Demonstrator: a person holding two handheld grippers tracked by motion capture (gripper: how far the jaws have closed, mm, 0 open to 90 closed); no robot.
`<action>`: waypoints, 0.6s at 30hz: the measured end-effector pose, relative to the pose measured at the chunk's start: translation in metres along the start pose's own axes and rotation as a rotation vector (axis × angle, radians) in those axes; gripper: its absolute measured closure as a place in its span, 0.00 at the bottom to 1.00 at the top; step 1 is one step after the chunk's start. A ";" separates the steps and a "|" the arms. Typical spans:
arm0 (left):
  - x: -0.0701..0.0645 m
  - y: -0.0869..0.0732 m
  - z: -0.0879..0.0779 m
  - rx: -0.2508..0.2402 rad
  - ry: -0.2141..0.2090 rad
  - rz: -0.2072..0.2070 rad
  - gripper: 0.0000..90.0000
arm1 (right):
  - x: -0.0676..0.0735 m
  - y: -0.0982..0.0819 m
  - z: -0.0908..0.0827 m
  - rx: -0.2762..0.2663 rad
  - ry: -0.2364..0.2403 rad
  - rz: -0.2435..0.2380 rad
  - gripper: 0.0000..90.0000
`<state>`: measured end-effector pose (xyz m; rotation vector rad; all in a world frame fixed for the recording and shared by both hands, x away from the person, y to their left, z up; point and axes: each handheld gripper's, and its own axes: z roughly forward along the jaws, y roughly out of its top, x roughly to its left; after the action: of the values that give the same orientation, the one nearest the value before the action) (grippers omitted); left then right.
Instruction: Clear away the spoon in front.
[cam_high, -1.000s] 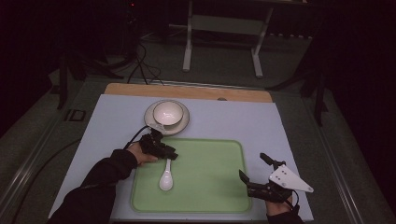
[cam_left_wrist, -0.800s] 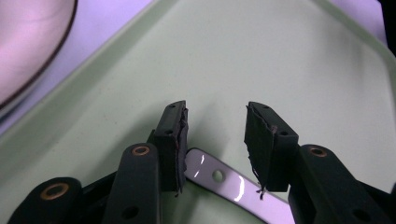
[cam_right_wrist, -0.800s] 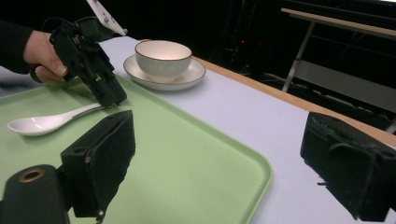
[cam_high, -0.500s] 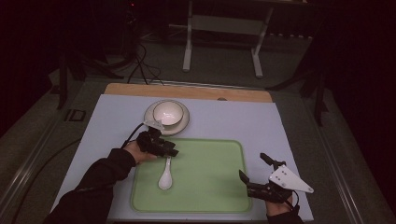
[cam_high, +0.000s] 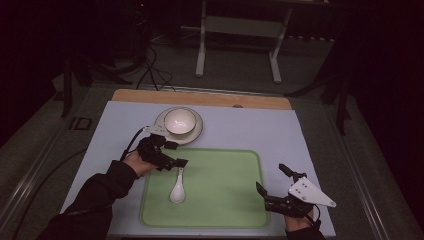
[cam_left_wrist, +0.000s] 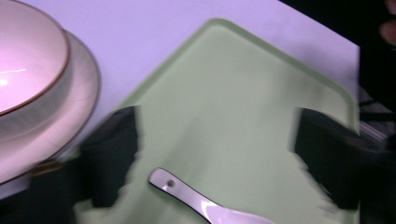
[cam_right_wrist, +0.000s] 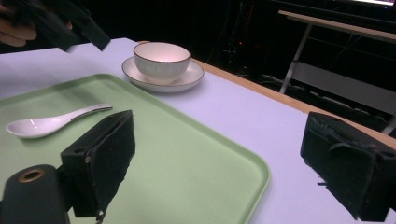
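Observation:
A white ceramic spoon (cam_high: 177, 190) lies on the green tray (cam_high: 225, 210), its handle pointing toward the bowl. My left gripper (cam_high: 177, 154) hovers above the handle's end. Its jaws have just been opening and stand wide, with nothing between them. In the left gripper view the spoon (cam_left_wrist: 205, 205) lies below the jaws of that gripper (cam_left_wrist: 219, 158). A white bowl (cam_high: 180, 121) sits on a saucer (cam_high: 196, 134) behind the tray. My right gripper (cam_high: 271, 178) rests open near the tray's right front corner, and the right gripper view shows its jaws (cam_right_wrist: 219, 163) apart and empty.
The tray (cam_right_wrist: 196, 168) lies on a pale lilac mat (cam_high: 280, 135) over a wooden tabletop (cam_high: 200, 97). Bowl (cam_right_wrist: 161, 60) and saucer (cam_right_wrist: 187, 79) stand just beyond the tray's far left corner. Dark floor, cables and a metal stand (cam_high: 240, 30) lie behind the table.
My left gripper has let go of the spoon's handle, opened and lifted up toward the bowl. The spoon stays on the tray. The right gripper has not moved.

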<state>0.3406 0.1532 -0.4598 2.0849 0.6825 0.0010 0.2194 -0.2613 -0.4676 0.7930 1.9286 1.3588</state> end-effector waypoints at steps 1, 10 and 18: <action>-0.001 0.000 -0.002 -0.008 0.001 -0.004 0.10 | 0.000 0.000 0.000 0.001 0.000 0.000 0.11; -0.011 -0.008 -0.024 -0.059 0.056 0.023 0.00 | 0.000 -0.001 0.001 0.004 0.002 0.000 0.11; -0.017 -0.024 -0.041 -0.081 0.068 0.023 0.00 | 0.001 0.000 0.001 0.001 0.005 -0.001 0.11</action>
<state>0.3050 0.1872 -0.4499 2.0226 0.6884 0.1110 0.2198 -0.2604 -0.4683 0.7899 1.9331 1.3601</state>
